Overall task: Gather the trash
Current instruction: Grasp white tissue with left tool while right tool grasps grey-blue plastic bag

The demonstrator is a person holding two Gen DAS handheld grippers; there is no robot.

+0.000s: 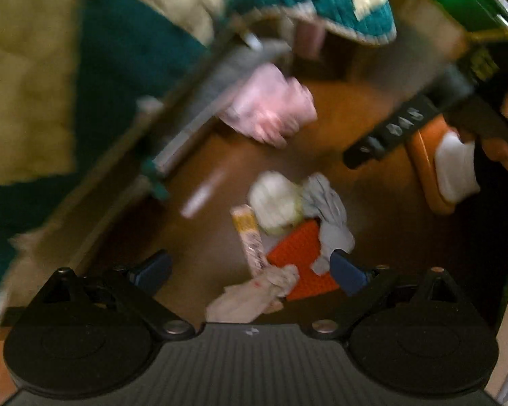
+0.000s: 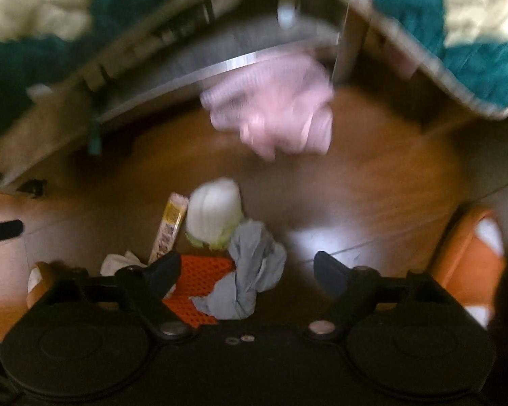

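Black tool (image 1: 250, 270), blue fingertips (image 1: 347, 270), silver screws.

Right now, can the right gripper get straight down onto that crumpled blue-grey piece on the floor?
Probably yes. The right gripper stands open over the blue-grey piece, nothing lying over it. The orange mesh and white wad crowd its side, so it may catch those too.

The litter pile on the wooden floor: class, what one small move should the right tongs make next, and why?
Probably lower the right tongs a little further, shifted left over the crumpled blue-grey wad. Both views show the jaws open and empty above the pile: the wad lies on the orange mesh piece, beside the white ball and the yellow wrapper. Nothing is gripped yet.
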